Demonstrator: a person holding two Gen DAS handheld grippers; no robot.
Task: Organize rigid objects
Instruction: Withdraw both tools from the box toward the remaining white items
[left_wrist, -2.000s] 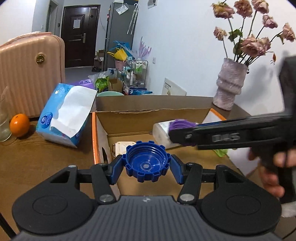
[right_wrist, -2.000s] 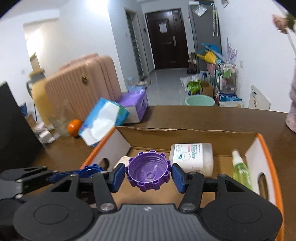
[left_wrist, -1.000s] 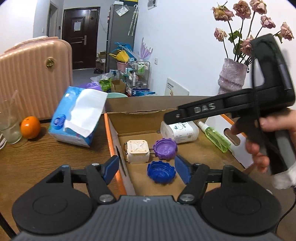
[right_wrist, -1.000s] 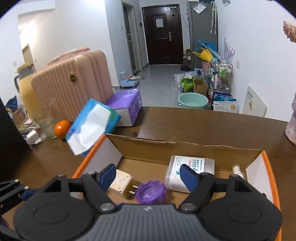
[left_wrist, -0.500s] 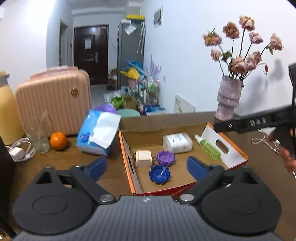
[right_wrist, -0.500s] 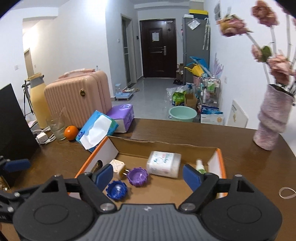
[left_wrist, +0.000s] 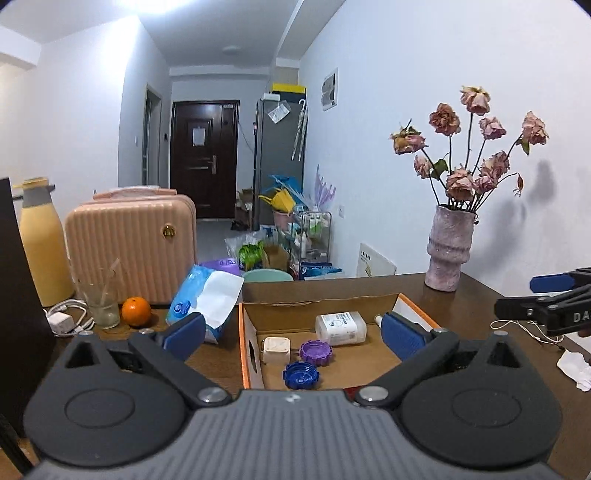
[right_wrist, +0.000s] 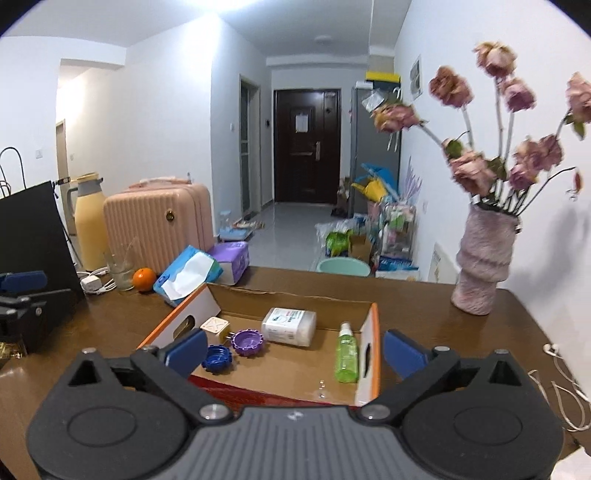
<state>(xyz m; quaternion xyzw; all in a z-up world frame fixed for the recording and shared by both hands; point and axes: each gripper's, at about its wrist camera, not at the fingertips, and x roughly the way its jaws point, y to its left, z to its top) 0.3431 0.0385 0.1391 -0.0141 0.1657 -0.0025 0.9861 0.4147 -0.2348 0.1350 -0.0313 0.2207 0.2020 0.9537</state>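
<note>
left wrist: both grippers spread, empty — blue cap (left_wrist: 301, 375) beside purple cap (left_wrist: 317, 348) in box (left_wrist: 246, 343)

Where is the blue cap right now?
The blue cap lies on the floor of the cardboard box, near its front left corner, just in front of the purple cap and the white plug.

Green spray bottle (left_wrist: 378, 318) mostly hidden behind left gripper's finger (left_wrist: 400, 338), beside white bottle (left_wrist: 340, 328); label print illegible.
</note>
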